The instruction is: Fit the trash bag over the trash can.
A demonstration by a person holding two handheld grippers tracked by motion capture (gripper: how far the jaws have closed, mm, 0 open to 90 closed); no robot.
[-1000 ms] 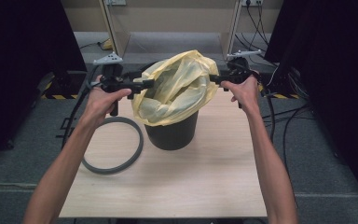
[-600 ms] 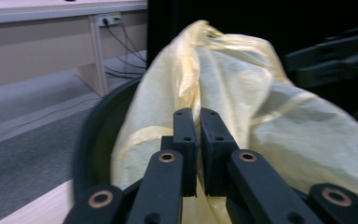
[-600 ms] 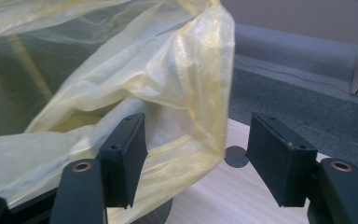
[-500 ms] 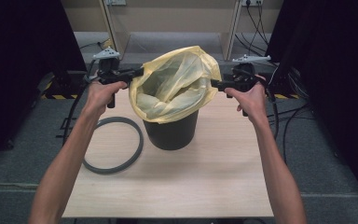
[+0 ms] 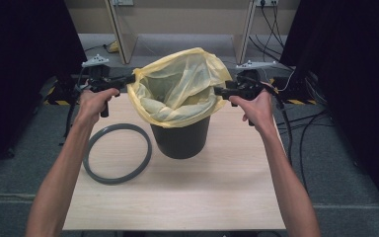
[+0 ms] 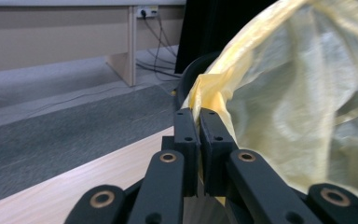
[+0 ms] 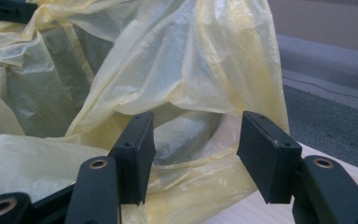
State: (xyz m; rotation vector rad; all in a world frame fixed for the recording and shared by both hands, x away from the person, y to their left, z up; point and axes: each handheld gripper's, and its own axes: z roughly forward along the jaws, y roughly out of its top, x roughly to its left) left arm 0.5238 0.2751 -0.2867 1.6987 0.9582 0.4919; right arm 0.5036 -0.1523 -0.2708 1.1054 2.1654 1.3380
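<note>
With the left gripper (image 6: 199, 122) clamped on the rim of the yellow bag (image 5: 180, 91) lining the black bin (image 5: 181, 139) and the right gripper (image 7: 193, 156) closing but apart around the opposite rim, a sharp pull could tear the film or tip the bin.

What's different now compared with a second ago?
The left gripper has closed its jaws on the yellow bag's rim and drawn it outward. The right gripper, jaws just closing, stays open at the rim. Bin and grey ring stayed put.
</note>
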